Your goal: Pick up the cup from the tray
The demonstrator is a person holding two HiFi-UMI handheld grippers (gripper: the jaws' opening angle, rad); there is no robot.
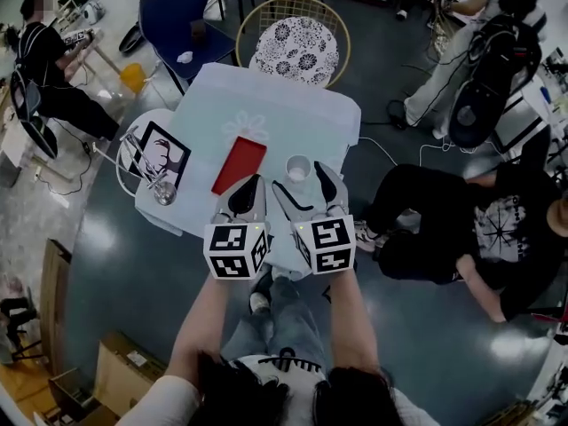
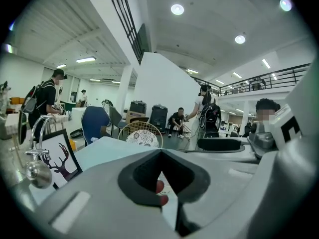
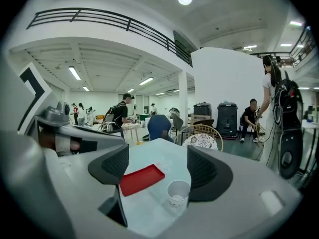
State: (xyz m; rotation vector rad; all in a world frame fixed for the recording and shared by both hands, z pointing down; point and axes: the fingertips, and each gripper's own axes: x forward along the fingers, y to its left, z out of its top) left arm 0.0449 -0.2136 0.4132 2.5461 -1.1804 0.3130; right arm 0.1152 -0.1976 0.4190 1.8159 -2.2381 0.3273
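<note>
Cup [image 3: 178, 193] upright on table [image 1: 302, 114], just beside red tray [image 3: 142, 179], not on it. Empty right gripper [image 3: 157, 164] spread wide, short of cup; left gripper [image 2: 164, 183] pressed together. Risk: one jaw clipping the rim, toppling it.

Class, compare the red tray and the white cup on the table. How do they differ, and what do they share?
The tray is red, flat and rectangular; the cup is white, round and stands upright. The tray covers more of the table than the cup. Both rest on the table, side by side; the cup is not on the tray.
</note>
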